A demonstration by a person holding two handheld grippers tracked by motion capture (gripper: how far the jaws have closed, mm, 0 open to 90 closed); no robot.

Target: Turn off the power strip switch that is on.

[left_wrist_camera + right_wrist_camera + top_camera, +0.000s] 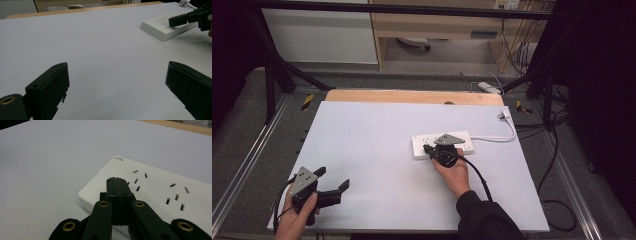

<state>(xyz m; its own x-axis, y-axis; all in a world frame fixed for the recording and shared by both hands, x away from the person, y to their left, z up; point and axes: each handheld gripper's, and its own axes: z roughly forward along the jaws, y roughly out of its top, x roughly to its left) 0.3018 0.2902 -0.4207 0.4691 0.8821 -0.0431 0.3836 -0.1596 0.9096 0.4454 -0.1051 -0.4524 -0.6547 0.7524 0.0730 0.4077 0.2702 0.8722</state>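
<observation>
A white surface carries a white power strip, the landmark here, lying flat right of centre. Its cord runs from its right end toward the surface's far right corner. The person's right hand reaches in from the near side, holding the right hand-held gripper over the strip's left end, jaws pressed together with nothing between them. Well left of the strip, near the front edge, the left hand-held gripper rests with jaws spread wide.
</observation>
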